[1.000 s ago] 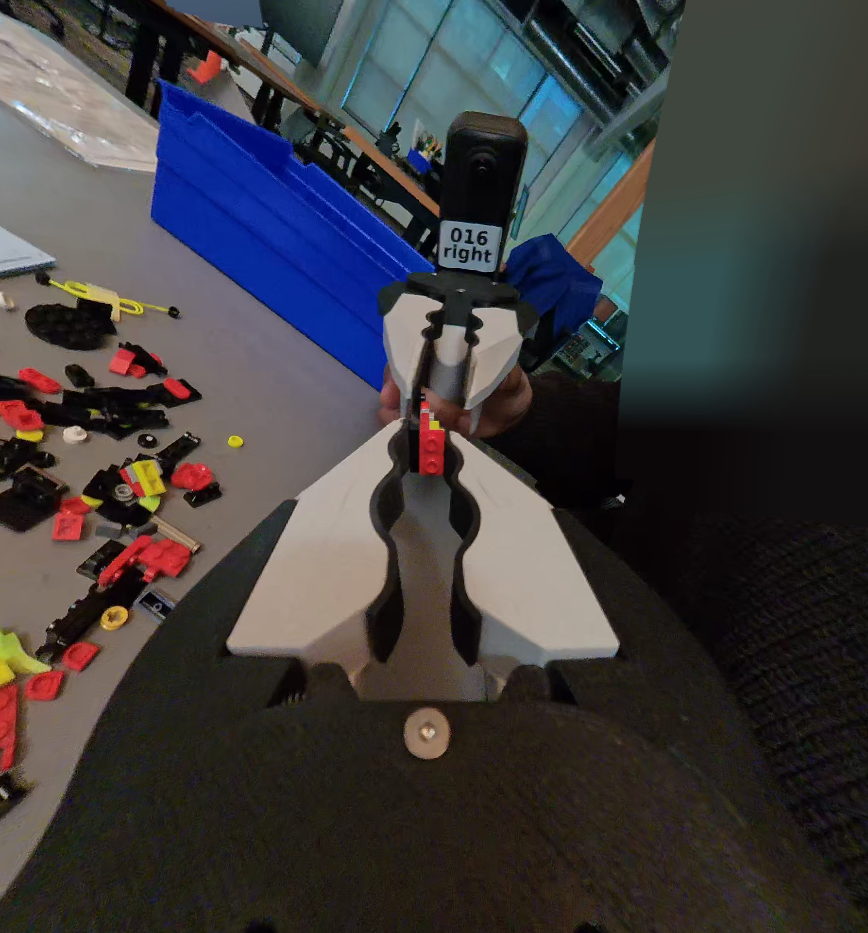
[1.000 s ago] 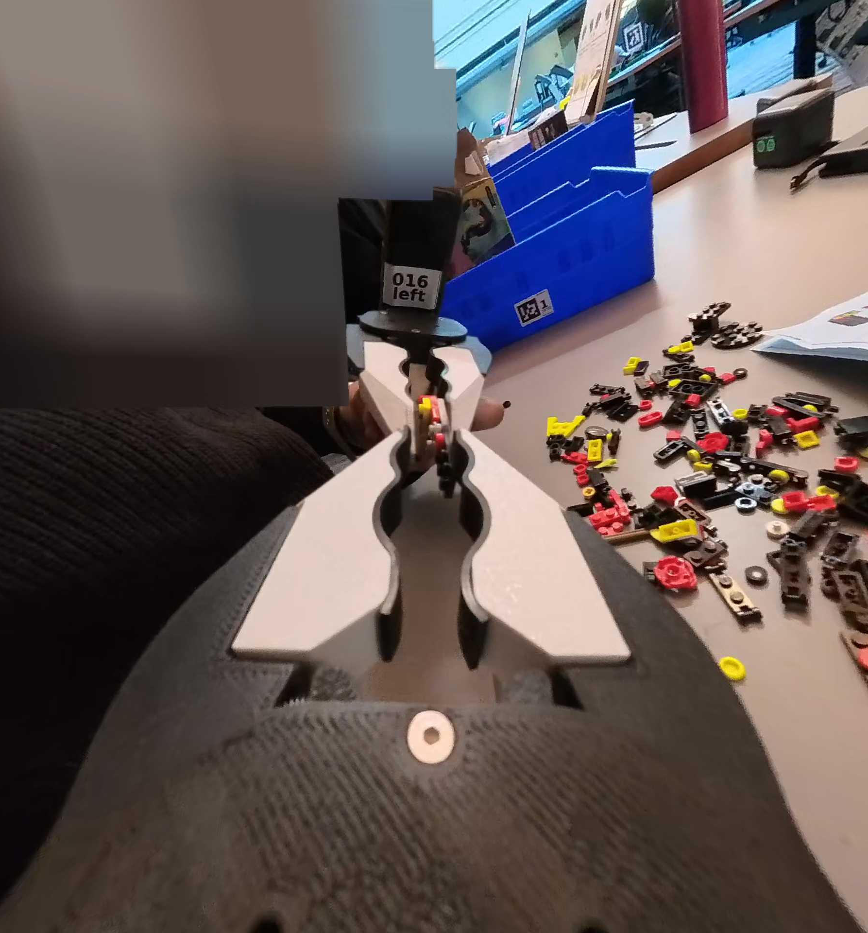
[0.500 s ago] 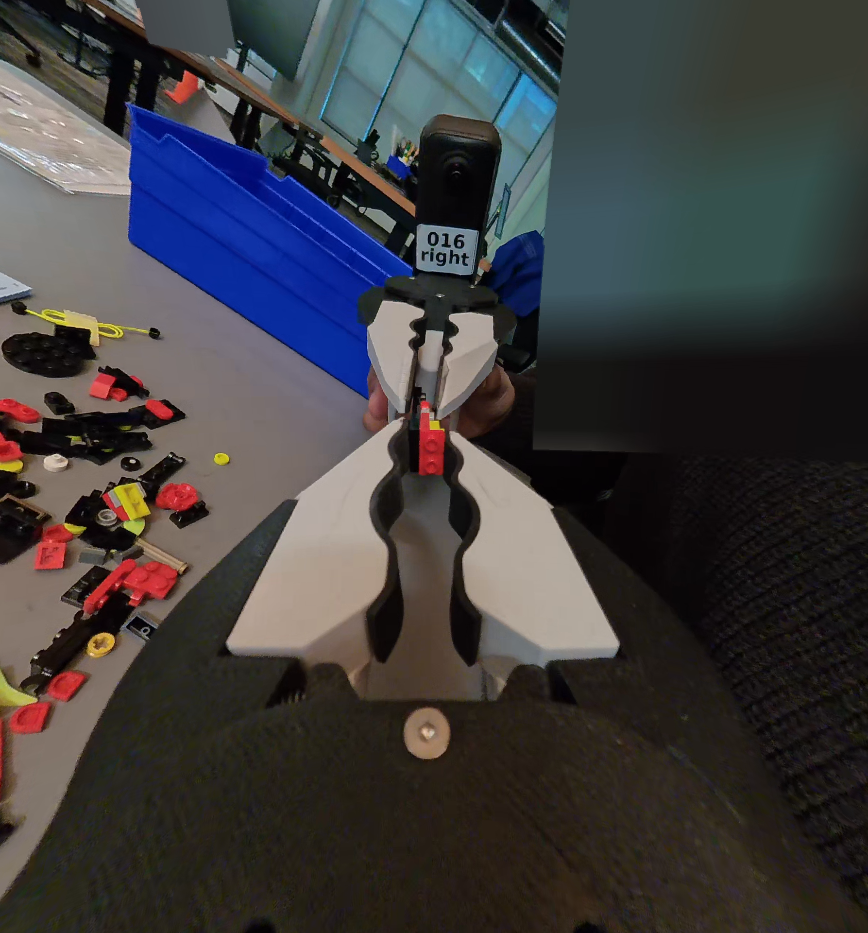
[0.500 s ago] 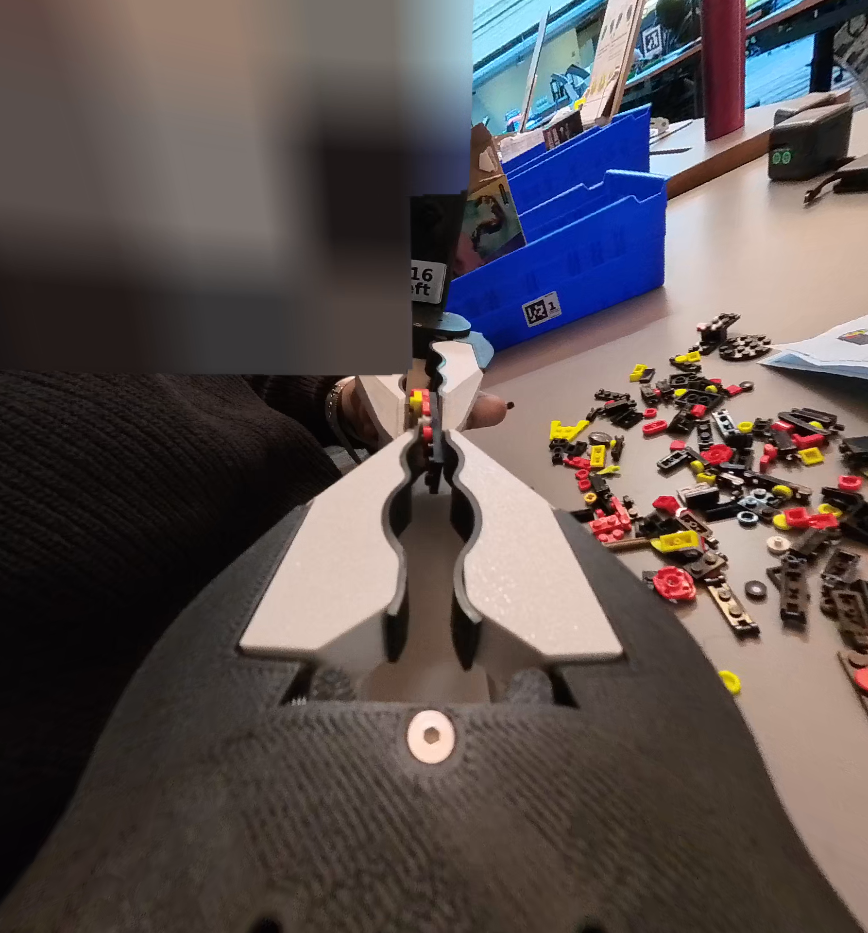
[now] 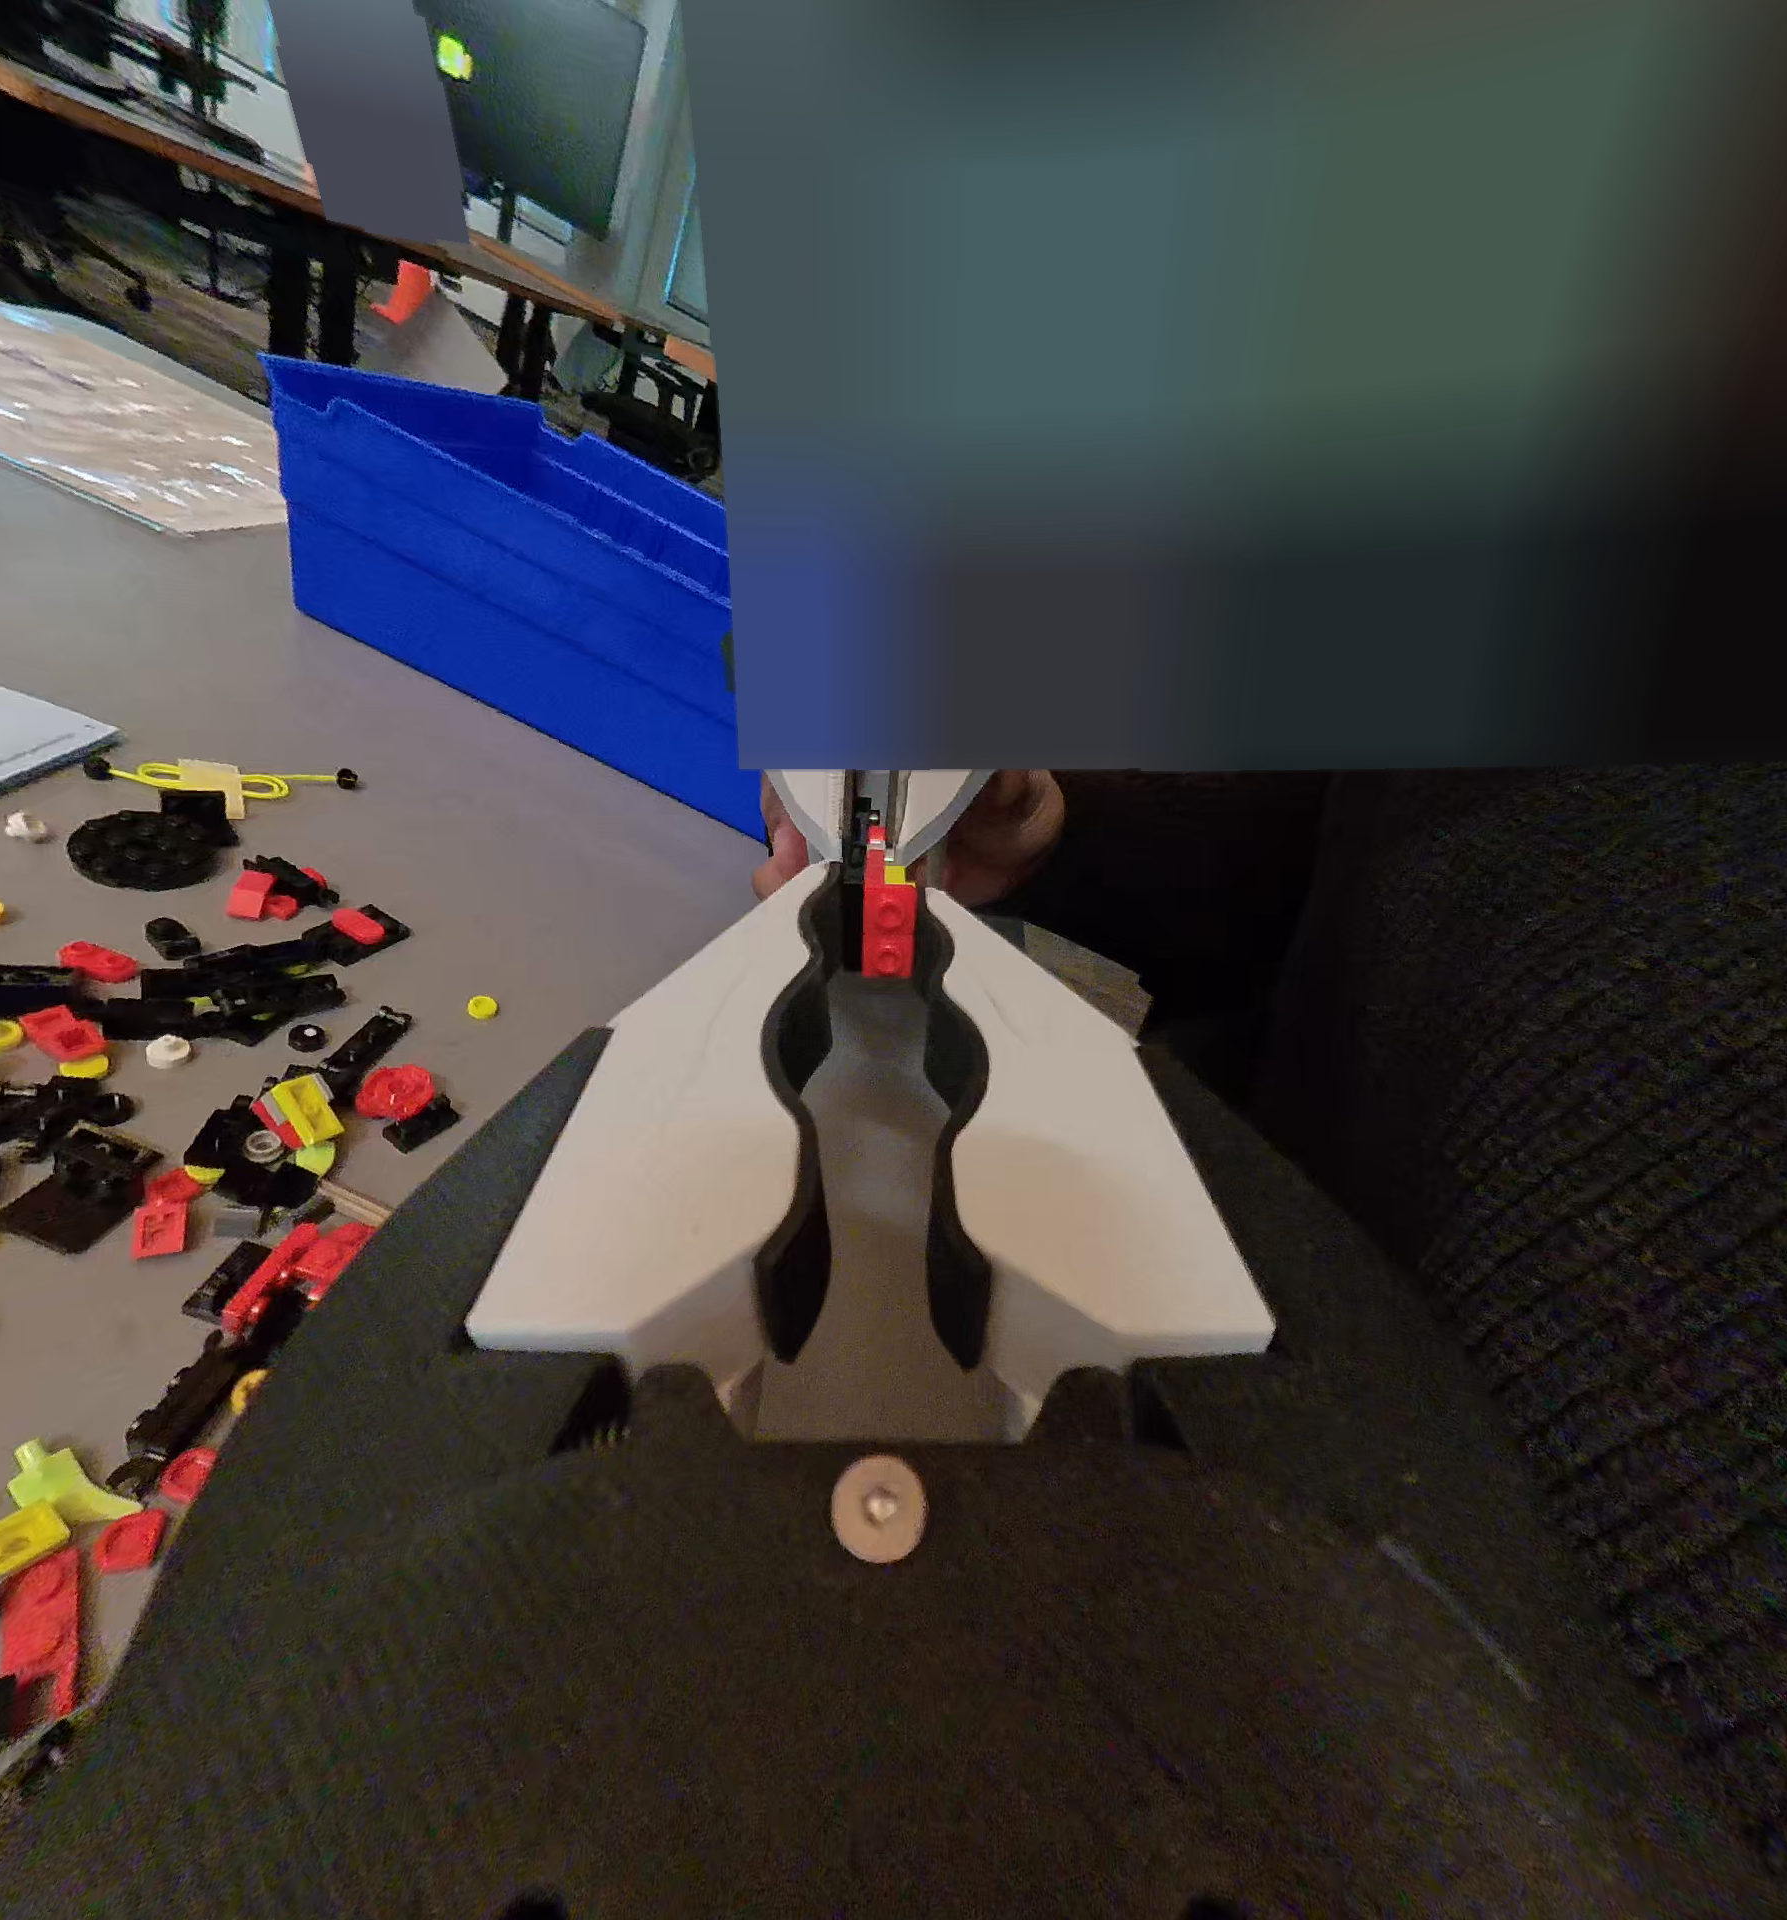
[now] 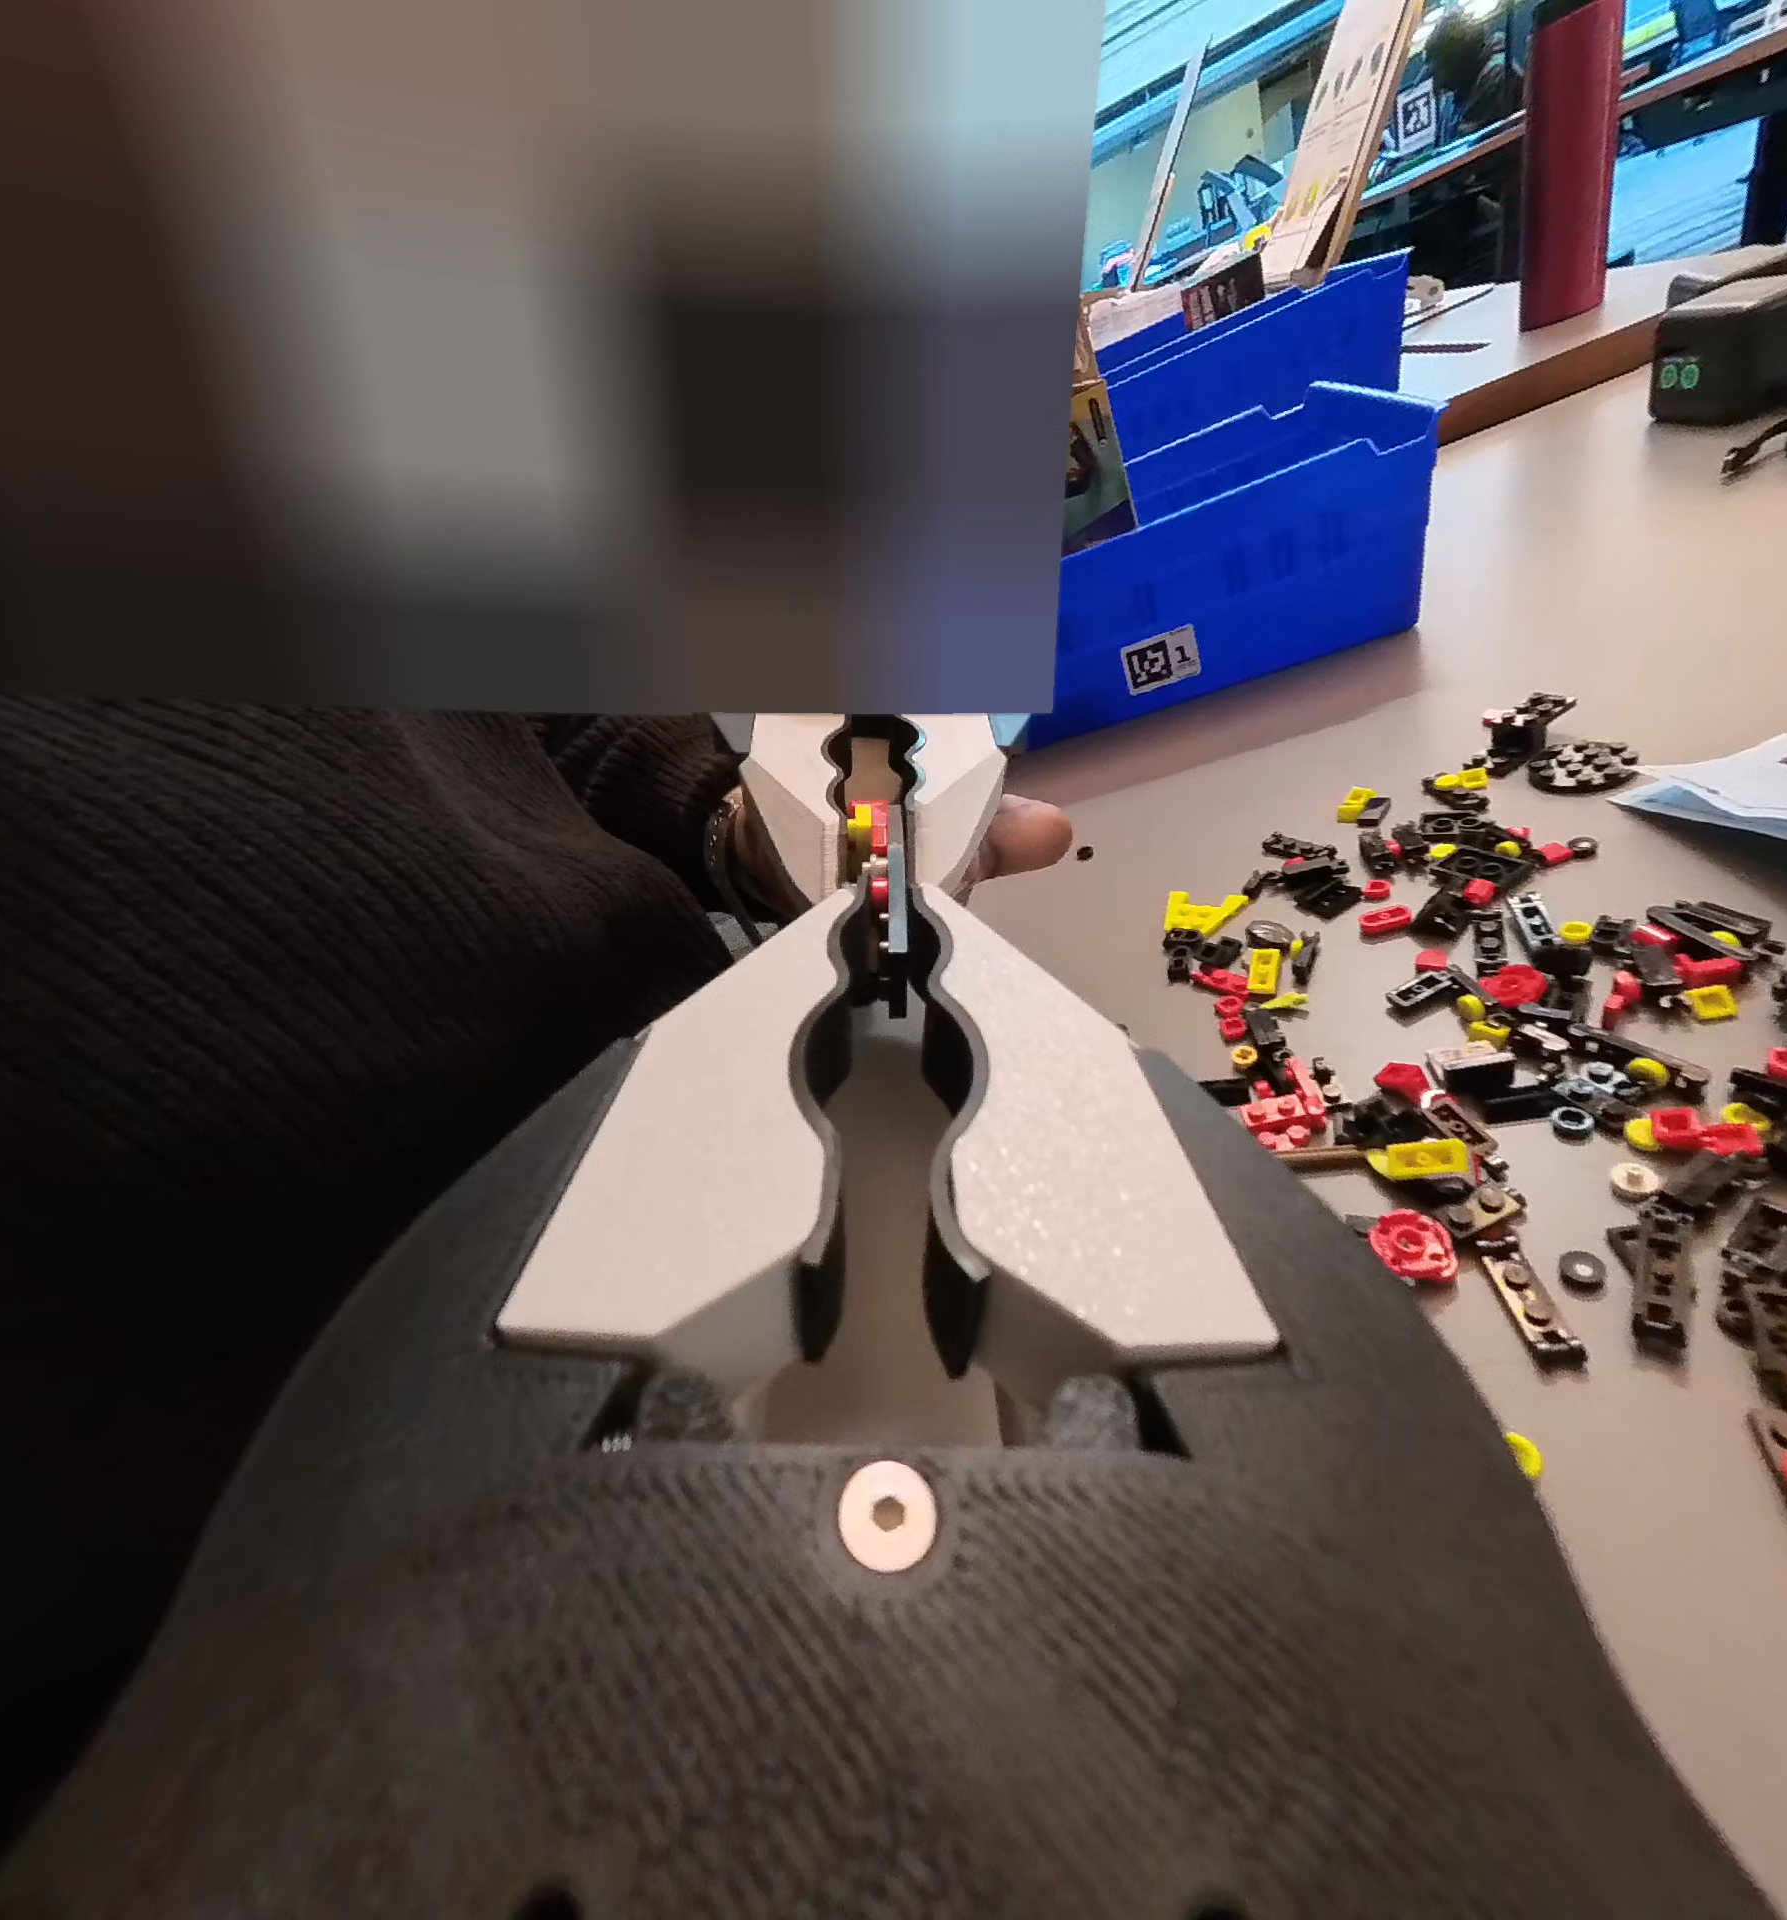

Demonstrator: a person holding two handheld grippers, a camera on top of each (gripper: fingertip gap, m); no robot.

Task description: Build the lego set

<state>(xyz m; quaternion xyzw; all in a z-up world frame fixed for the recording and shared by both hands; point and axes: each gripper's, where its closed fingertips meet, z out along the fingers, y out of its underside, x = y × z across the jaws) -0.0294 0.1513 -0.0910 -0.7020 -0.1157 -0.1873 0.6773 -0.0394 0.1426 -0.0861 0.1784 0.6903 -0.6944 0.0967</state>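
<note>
The small lego sub-assembly (image 5: 887, 920) is pinched between the closed left gripper (image 5: 873, 914) and right gripper (image 6: 884, 925), tip to tip, likely being pressed together; next, squeeze squarely.

- Grey table (image 5: 515, 831) carries everything.
- Loose lego pieces (image 6: 1554, 1049), black, red and yellow, lie scattered across it.
- Blue bin (image 5: 515, 582) stands on the table beyond the pieces.
- Paper sheet (image 6: 1762, 790) lies flat by the pile's far edge.
- One small yellow ring (image 5: 482, 1006) sits apart from the pile.
</note>
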